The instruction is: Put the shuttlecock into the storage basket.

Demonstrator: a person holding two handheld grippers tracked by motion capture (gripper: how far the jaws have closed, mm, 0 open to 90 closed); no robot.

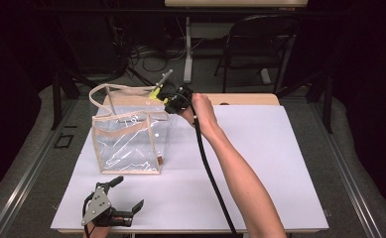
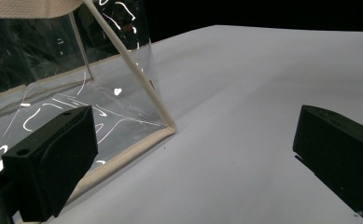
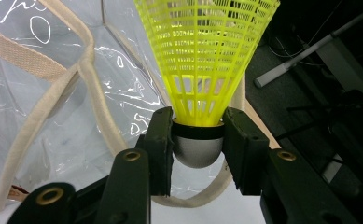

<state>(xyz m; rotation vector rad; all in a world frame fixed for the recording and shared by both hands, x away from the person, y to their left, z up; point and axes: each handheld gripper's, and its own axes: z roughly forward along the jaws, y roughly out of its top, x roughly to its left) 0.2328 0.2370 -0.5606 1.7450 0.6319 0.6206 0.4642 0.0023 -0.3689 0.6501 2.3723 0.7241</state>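
Dark room all around, cables and a folding chair [image 1: 260, 47] off in the back, and a white desk [image 1: 260, 163] in the middle with a clear plastic tote bag [image 1: 130, 141] standing upright on it, cream trim and cream handles [image 1: 103, 91] sticking up. So the right gripper [image 1: 166, 95] was up by the top right corner of the bag, near its open mouth, and its jaws were clamped on the rounded cork end of a yellow plastic shuttlecock [image 3: 202, 70], skirt pointing away from the hand. Looked like a solid pinch on both sides of the cork, nothing slipping as far as I could tell. The left gripper [image 1: 122, 194] was parked low on the near edge of the desk, just in front of the bag's bottom corner, jaws wide apart with nothing between them. My read: this was the carry-and-drop step, shuttlecock picked up and brought to the bag but not in it yet. Next move would've needed the right hand to get over the opening, clear of those floppy handles, then let go. Bag's light, so the left gripper steadying a wall wouldn't have hurt.
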